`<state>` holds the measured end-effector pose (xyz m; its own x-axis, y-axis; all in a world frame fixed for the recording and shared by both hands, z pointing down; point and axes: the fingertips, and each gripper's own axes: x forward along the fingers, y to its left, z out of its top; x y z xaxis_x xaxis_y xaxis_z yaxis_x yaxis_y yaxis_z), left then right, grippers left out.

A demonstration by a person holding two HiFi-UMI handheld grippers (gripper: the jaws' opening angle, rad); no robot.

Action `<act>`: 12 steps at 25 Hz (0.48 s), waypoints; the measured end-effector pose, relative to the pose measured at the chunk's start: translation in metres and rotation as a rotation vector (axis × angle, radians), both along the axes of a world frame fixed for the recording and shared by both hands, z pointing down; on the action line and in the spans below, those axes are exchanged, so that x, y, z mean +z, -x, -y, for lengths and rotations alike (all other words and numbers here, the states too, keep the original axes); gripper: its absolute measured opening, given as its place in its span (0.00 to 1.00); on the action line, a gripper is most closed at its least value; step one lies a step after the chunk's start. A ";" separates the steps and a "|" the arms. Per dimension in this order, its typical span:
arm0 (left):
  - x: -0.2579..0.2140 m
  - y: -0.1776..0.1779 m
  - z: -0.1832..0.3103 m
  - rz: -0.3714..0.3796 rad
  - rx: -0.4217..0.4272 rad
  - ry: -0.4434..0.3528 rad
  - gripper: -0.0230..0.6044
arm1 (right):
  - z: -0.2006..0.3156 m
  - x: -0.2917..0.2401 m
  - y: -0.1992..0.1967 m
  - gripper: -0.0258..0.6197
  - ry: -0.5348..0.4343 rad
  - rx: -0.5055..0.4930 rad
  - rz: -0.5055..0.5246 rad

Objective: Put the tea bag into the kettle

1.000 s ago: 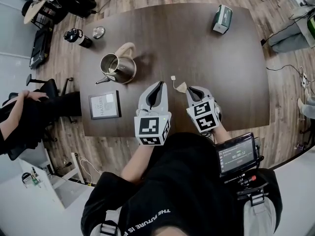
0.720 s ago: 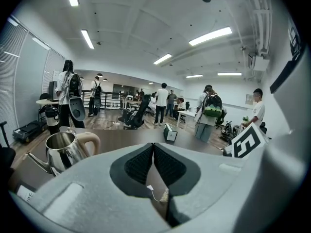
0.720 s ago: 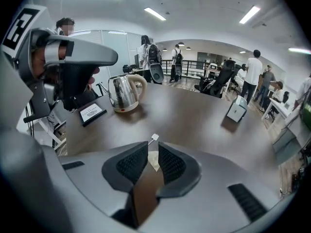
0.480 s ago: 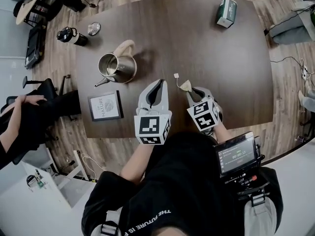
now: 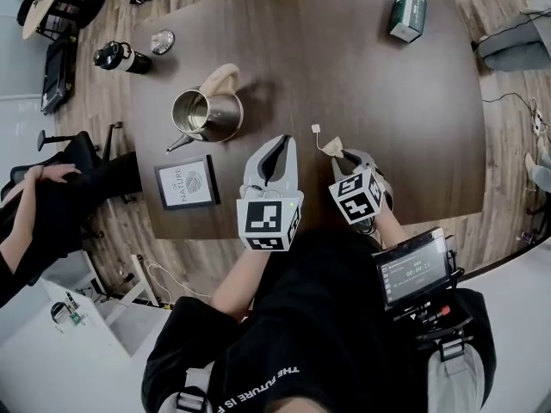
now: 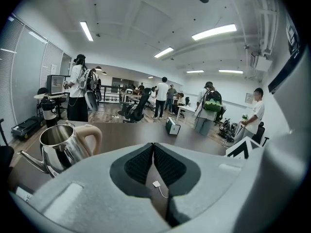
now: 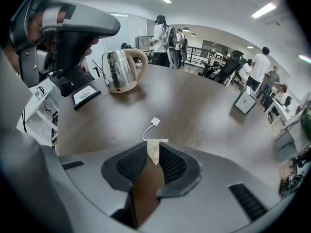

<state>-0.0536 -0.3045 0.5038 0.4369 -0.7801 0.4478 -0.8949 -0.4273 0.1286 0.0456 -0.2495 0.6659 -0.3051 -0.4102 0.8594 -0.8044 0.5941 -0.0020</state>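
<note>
A steel kettle (image 5: 207,113) with a beige handle stands lidless on the left part of the dark table (image 5: 379,84). In the right gripper view the kettle (image 7: 121,70) is far ahead to the left. My right gripper (image 5: 346,154) is shut on the beige tea bag (image 5: 331,145). Between the pads the tea bag (image 7: 153,152) points tip down, and its string leads to a white tag (image 7: 155,122) on the table. My left gripper (image 5: 282,141) hovers beside it, shut and holding nothing. The left gripper view shows the kettle (image 6: 63,147) at its left.
A green box (image 5: 406,13) lies at the table's far right corner. A framed card (image 5: 187,181) stands near the front left edge. A black bottle (image 5: 116,56) and a small round lid (image 5: 161,40) are off the far left. A seated person (image 5: 34,205) is at the left.
The head view has drifted, so the table sits higher in the picture. Both grippers keep their places over the table, the right one still at the tea bag.
</note>
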 end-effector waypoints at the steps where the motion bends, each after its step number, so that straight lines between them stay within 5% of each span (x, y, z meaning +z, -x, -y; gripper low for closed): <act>1: 0.001 0.001 0.001 0.000 0.001 0.002 0.06 | 0.000 0.002 0.000 0.16 0.005 -0.001 -0.007; 12: 0.005 0.006 0.005 -0.004 0.002 0.017 0.06 | 0.000 0.017 0.003 0.15 0.050 0.007 -0.053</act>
<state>-0.0601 -0.3097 0.5085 0.4403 -0.7714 0.4595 -0.8935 -0.4267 0.1399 0.0428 -0.2495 0.6832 -0.2556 -0.3687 0.8937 -0.8086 0.5883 0.0115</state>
